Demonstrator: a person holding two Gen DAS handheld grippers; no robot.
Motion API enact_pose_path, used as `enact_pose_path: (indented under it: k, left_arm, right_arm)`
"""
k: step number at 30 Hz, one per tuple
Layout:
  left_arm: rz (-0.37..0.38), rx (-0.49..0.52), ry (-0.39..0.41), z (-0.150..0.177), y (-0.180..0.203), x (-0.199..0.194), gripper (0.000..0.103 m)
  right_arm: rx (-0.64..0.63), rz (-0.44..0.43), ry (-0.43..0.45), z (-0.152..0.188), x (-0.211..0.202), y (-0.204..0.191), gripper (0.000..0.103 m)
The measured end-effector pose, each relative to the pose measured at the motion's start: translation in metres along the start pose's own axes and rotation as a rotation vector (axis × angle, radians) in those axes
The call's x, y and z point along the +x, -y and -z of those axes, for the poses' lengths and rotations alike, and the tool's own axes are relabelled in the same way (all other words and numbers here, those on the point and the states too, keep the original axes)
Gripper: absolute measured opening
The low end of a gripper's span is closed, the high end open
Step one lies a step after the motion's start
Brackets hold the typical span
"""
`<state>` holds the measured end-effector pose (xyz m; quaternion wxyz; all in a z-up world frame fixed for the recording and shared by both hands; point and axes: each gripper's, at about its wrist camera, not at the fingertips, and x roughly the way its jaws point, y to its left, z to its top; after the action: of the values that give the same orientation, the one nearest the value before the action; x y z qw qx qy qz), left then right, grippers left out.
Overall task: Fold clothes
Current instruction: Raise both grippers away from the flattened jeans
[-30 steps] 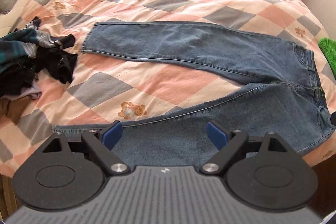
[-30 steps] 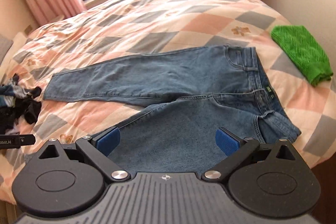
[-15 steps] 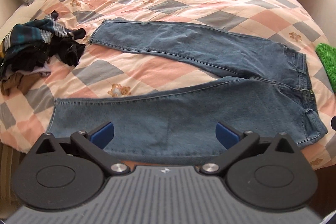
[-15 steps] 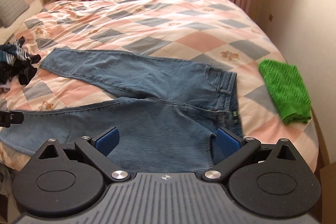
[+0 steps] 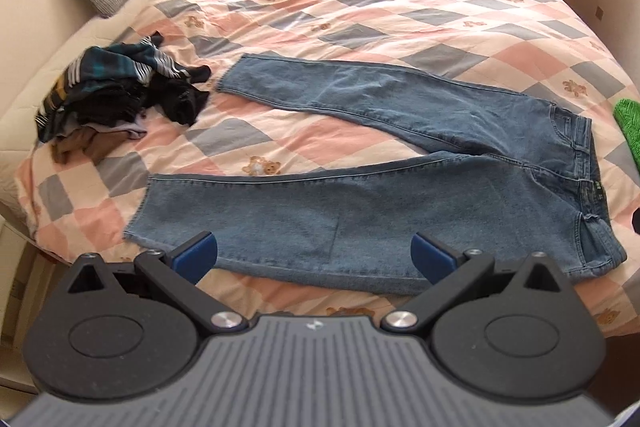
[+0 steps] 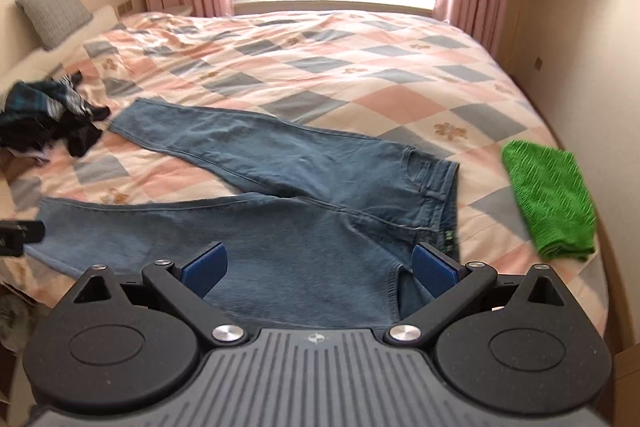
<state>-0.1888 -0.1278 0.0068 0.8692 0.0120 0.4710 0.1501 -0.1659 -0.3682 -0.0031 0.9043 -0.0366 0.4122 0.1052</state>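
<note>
The jeans [image 5: 380, 163] lie spread flat on the bed [image 5: 400, 11], waistband toward the right side and both legs running out to the left, splayed apart in a narrow V with a strip of the checked quilt showing between them. No part of them is doubled over, so as they lie now they are unfolded.

To their right, near the bed's edge, a green cloth [image 6: 548, 199] sits as a neat folded block, well apart from the jeans. Over on the left, close to the far leg's hem, a heap of dark and striped clothes [image 5: 120, 95] is bunched up loose, none of it folded.

So I judge one item is in a folded state, the jeans are laid out flat, and the heap remains to be dealt with. Most of the job looks to be outstanding.

Both tools hang above the near edge of the bed. The left gripper [image 5: 314, 257] has its jaws wide apart with nothing between them, over the near leg. The right gripper [image 6: 318, 269] is likewise spread wide and empty, over the seat and waistband end. Neither touches the denim as far as I can tell.
</note>
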Motion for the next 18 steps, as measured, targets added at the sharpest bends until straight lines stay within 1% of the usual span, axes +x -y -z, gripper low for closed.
enact_pose_path:
  k: [6,7,10,18]
  left_arm:
    - [-0.027,-0.011,0.019,0.014,0.006,-0.024,0.102]
    - [-0.023,-0.013,0.016,0.016,0.007,-0.025,0.102]
    - [-0.012,-0.020,0.007,0.021,0.010,-0.029,0.102]
    - [-0.024,-0.056,-0.036,0.039,0.009,-0.033,0.102]
  right_arm:
    - [0.028,-0.038,-0.012,0.007,-0.014,0.007,0.101]
    - [0.031,-0.038,-0.017,0.005,-0.010,0.014,0.101]
    - [0.036,-0.027,-0.039,0.010,-0.012,0.017,0.101]
    - [0.049,-0.028,-0.081,0.024,-0.016,0.023,0.101]
